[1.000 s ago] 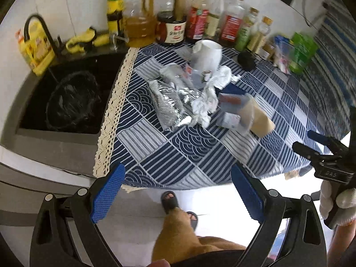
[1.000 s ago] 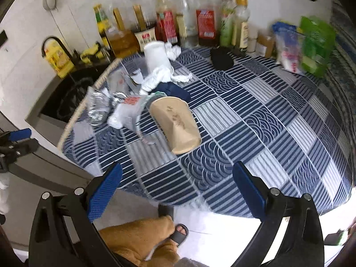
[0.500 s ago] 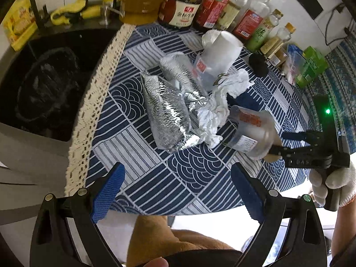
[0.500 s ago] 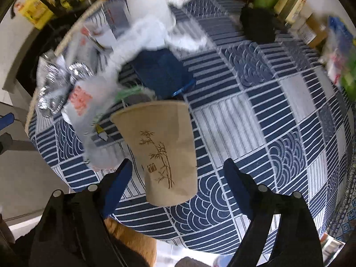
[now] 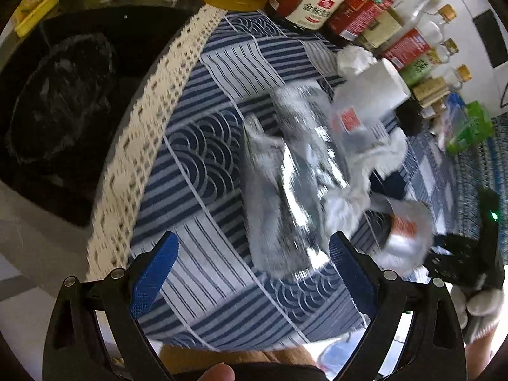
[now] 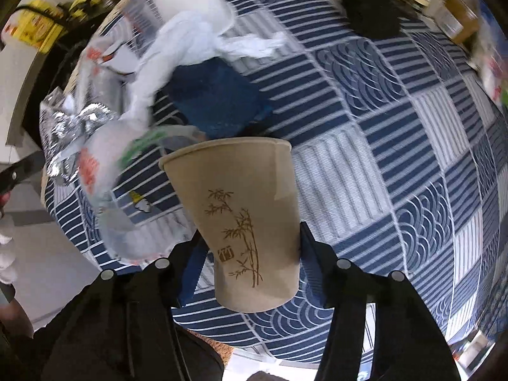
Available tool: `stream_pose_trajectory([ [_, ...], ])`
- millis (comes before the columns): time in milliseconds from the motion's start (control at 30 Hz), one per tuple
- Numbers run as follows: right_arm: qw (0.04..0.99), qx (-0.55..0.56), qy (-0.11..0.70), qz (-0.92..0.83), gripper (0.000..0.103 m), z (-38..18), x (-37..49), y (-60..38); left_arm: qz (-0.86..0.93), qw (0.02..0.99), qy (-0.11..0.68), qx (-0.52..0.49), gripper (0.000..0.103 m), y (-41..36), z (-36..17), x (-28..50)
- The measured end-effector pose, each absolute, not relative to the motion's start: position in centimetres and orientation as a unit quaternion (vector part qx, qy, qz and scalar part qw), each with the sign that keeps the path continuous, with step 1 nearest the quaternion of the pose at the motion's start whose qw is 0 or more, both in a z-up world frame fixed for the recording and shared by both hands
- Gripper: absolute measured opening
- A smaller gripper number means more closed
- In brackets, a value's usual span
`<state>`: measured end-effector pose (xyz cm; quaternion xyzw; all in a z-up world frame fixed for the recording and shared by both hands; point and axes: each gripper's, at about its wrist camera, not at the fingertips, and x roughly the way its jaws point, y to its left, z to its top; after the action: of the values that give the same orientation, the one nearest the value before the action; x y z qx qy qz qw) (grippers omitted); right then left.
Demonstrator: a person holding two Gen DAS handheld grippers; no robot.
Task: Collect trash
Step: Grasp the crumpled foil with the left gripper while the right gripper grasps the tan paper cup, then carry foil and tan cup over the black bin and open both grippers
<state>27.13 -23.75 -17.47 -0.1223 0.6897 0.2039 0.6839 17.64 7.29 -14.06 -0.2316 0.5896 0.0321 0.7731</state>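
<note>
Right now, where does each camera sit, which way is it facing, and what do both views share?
Left wrist: on the left claw, angled steeply down at the foil wrappers on the blue patterned tablecloth, the sink beside it; its open blue fingers, a fingertip and a trouser leg show.
Right wrist: on the right claw, looking straight down at the brown paper cup, which lies between its closing fingers.
Shared: tablecloth, foil wrappers, crumpled tissue, white cup; each view catches the other claw.
</note>
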Motion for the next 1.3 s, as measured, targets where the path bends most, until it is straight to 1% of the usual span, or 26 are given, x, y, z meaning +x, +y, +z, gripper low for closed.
stream_pose_trajectory([
  [267, 0.712, -0.067, 0.668, 0.206, 0.055, -14.2, 24.9, -28.6, 0.045, 0.756, 0.615, -0.218, 0.091, 6.3, -16.0, 20.2],
  [300, 0.715, -0.063, 0.665, 0.206, 0.055, -13.4, 24.6, -29.0, 0.047, 0.757, 0.614, -0.219, 0.087, 6.3, -15.9, 20.4],
  [433, 0.729, -0.043, 0.648, 0.218, 0.055, -11.8, 22.8, -30.3, 0.063, 0.761, 0.612, -0.208, 0.077, 6.7, -15.8, 21.3],
  [467, 0.731, -0.037, 0.644, 0.223, 0.055, -11.4, 23.2, -29.8, 0.07, 0.76, 0.613, -0.204, 0.069, 6.8, -15.9, 21.4],
  [500, 0.732, -0.029, 0.641, 0.23, 0.055, -10.5, 23.1, -29.8, 0.077, 0.756, 0.616, -0.206, 0.064, 6.9, -16.1, 21.5],
  [667, 0.738, -0.013, 0.616, 0.274, 0.055, -8.4, 23.3, -28.6, 0.087, 0.748, 0.621, -0.217, 0.061, 6.9, -16.3, 21.6],
  [700, 0.739, -0.013, 0.612, 0.281, 0.055, -8.8, 23.6, -27.2, 0.088, 0.749, 0.621, -0.214, 0.06, 6.7, -16.2, 21.6],
  [867, 0.73, -0.015, 0.595, 0.335, 0.055, -7.0, 24.7, -25.5, 0.106, 0.75, 0.617, -0.211, 0.06, 6.4, -14.7, 21.0],
  [1067, 0.709, -0.048, 0.592, 0.38, 0.055, -6.7, 25.2, -21.9, 0.113, 0.762, 0.592, -0.234, 0.06, 6.9, -12.7, 20.0],
  [1167, 0.708, -0.067, 0.582, 0.393, 0.055, -6.4, 25.5, -19.4, 0.107, 0.77, 0.575, -0.256, 0.06, 8.7, -11.4, 18.4],
  [1300, 0.707, -0.077, 0.569, 0.413, 0.055, -6.0, 26.0, -14.8, 0.111, 0.789, 0.551, -0.247, 0.06, 10.4, -9.6, 17.3],
])
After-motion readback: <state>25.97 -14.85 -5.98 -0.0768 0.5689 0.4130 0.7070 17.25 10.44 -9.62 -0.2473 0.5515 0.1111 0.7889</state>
